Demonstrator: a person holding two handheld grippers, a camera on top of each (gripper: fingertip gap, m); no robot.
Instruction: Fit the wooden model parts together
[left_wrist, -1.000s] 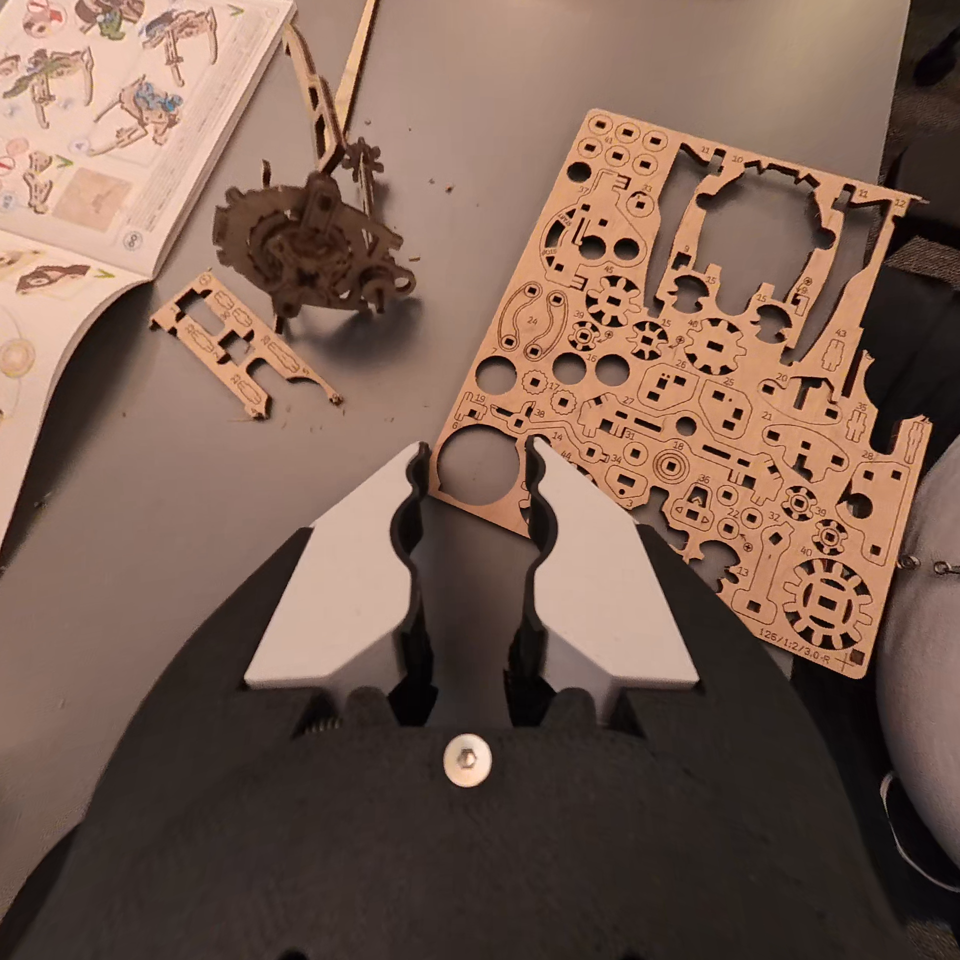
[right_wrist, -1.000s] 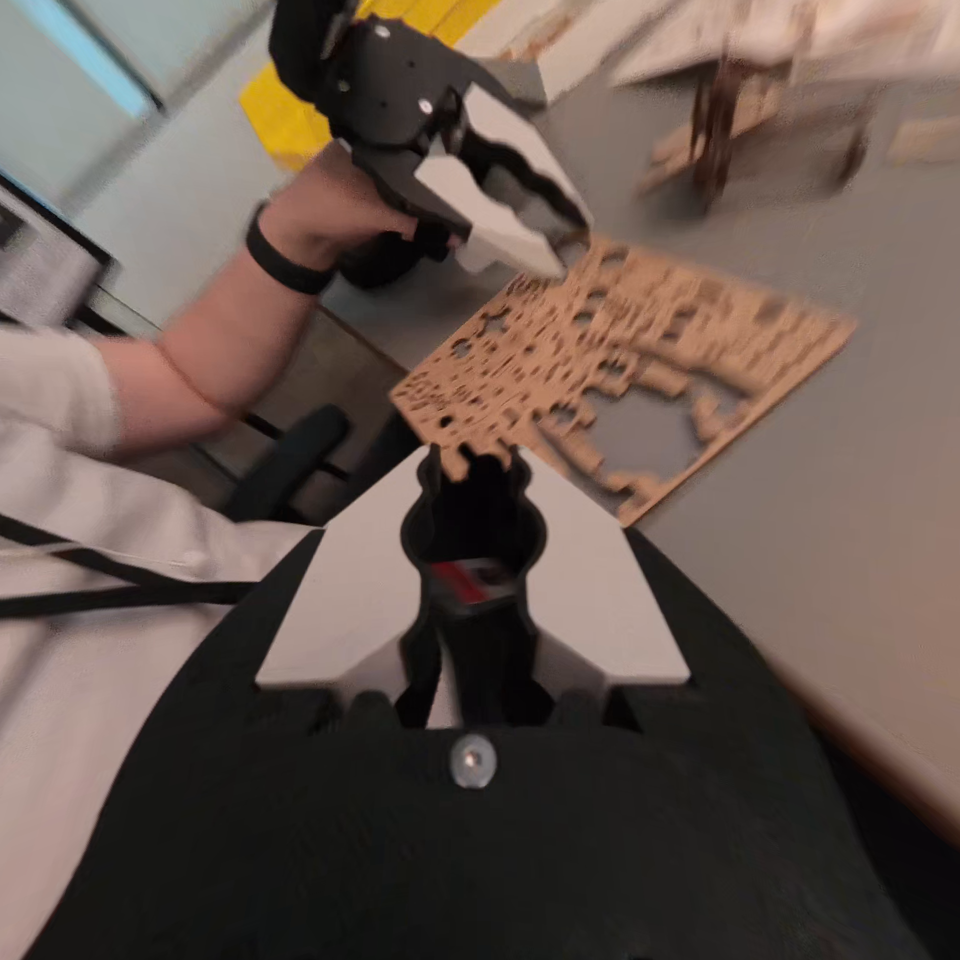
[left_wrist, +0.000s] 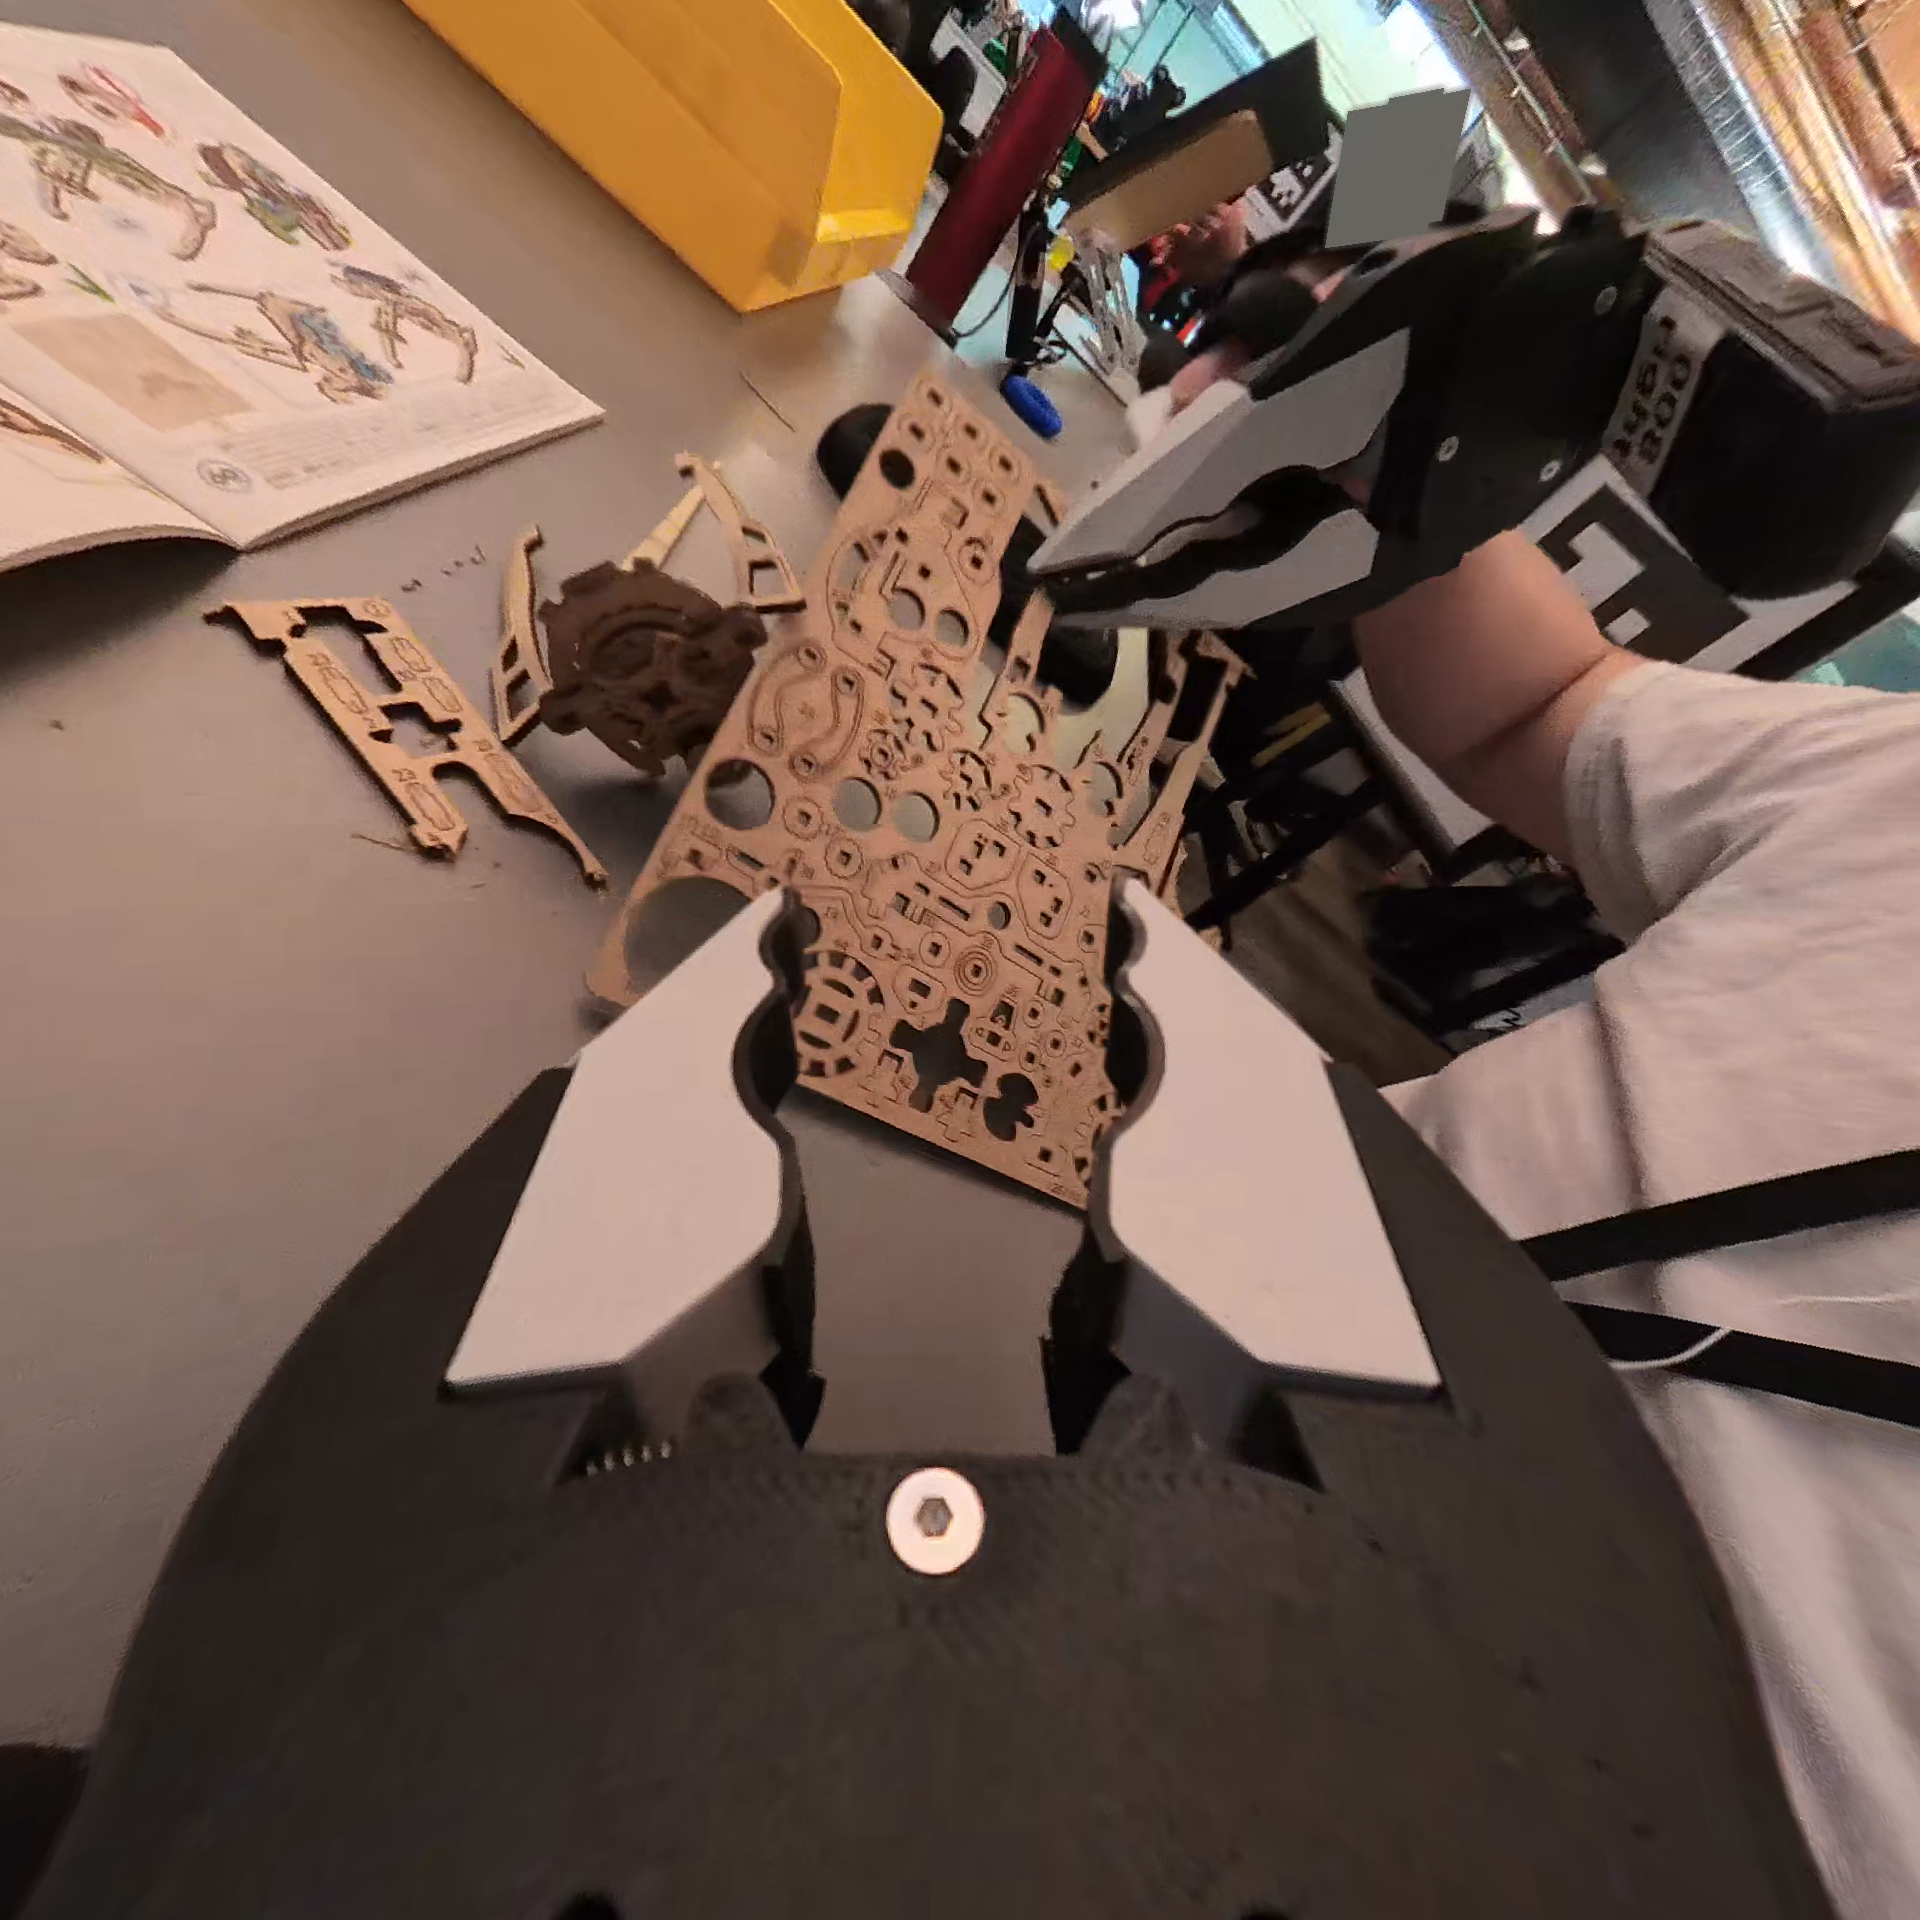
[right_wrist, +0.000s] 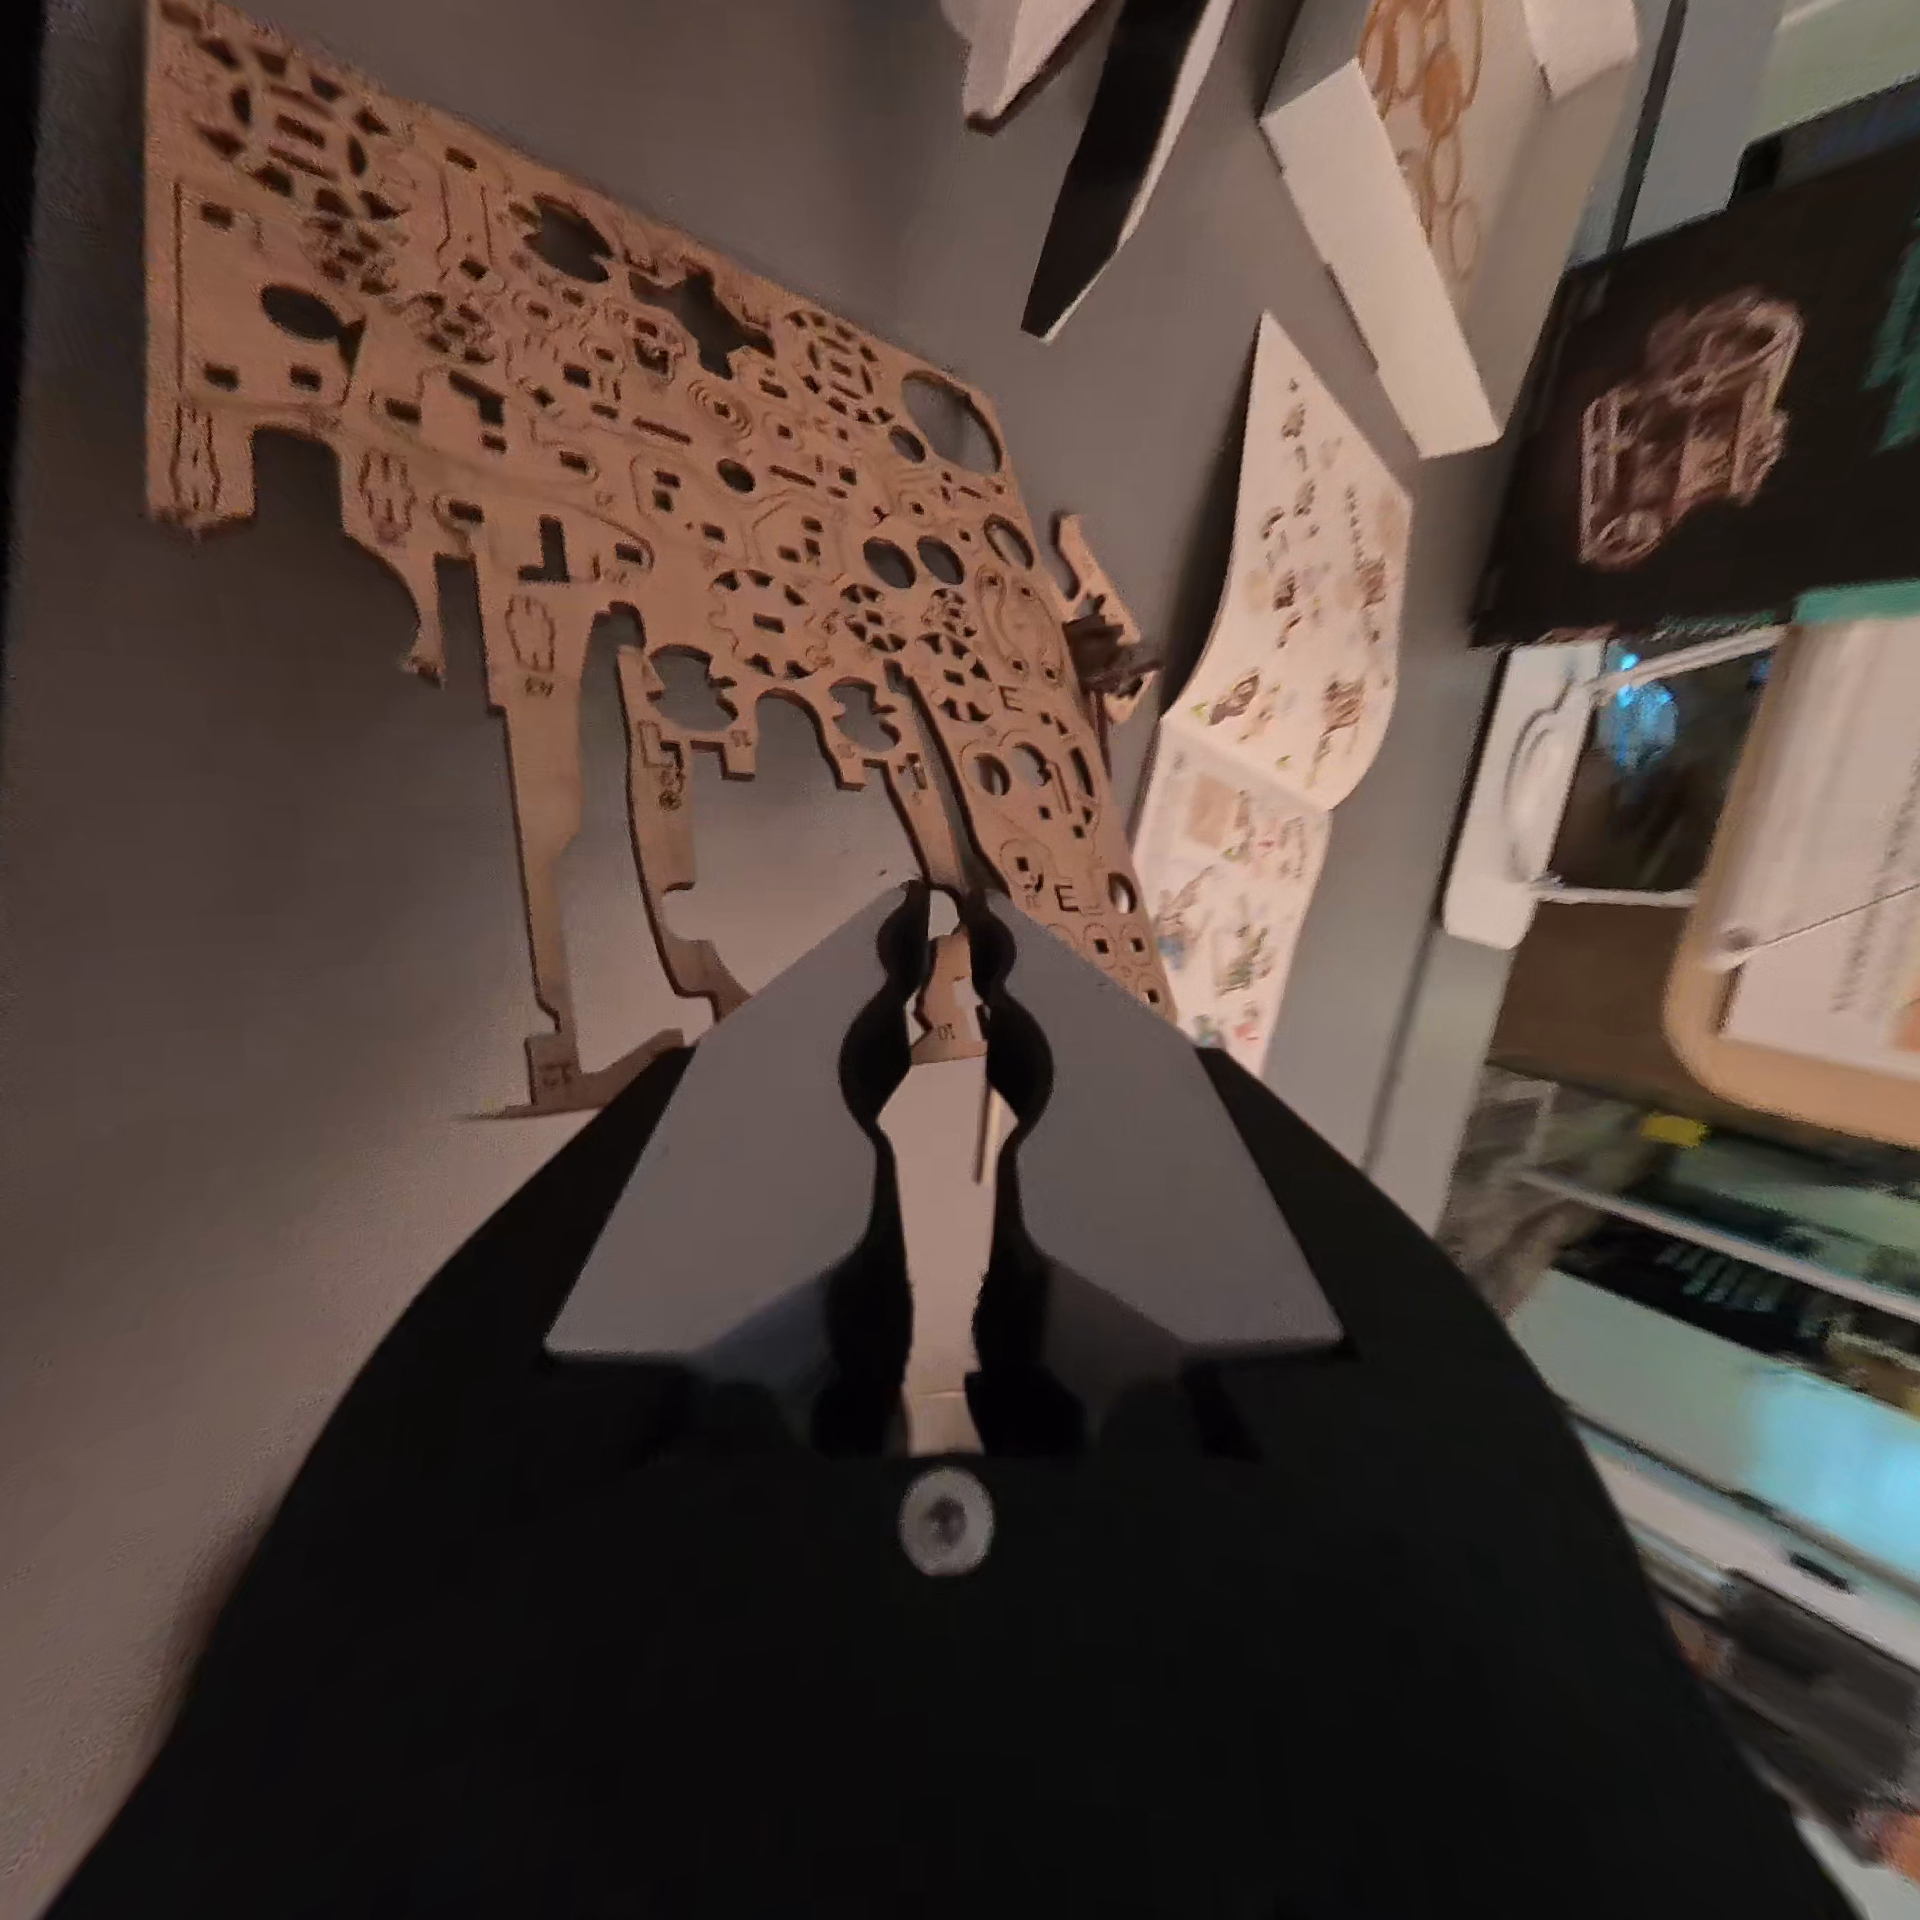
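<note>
The right gripper (left_wrist: 1049, 592) is pinching the far edge of the tan laser-cut plywood parts sheet (left_wrist: 935, 831), tilting it; the left gripper (left_wrist: 951, 925) is hovering near, fingers spread, holding nothing.

Left gripper (left_wrist: 951, 914): black textured printed body, grey wedge fingers (left_wrist: 644, 1153) with wavy black inner pads, one silver hex screw (left_wrist: 934, 1521), a small spring at the left finger's base; right gripper (right_wrist: 948, 906) built alike, black-and-white marker blocks on its housing; person wears white sleeves (left_wrist: 1704, 800), black straps
</note>
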